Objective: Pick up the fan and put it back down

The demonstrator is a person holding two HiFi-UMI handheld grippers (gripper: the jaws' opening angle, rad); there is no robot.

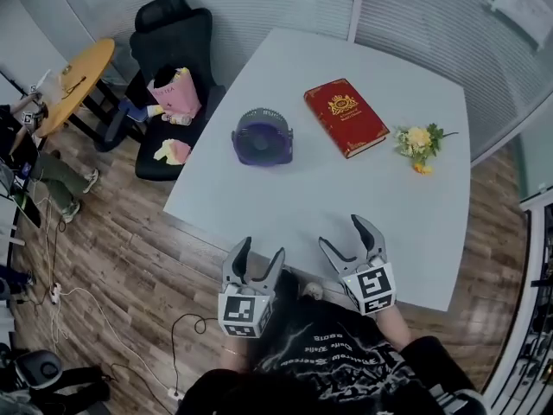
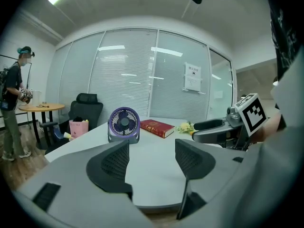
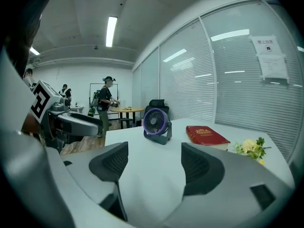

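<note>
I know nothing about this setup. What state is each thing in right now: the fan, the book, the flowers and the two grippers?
fan: standing upright on the table, not held.
red book: closed, lying flat.
flowers: lying on their side on the table.
left gripper: open, nothing between its jaws.
right gripper: open, nothing between its jaws.

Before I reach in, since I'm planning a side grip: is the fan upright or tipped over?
Upright. The fan stands on its base on the white table, round grille facing sideways in both gripper views.
</note>
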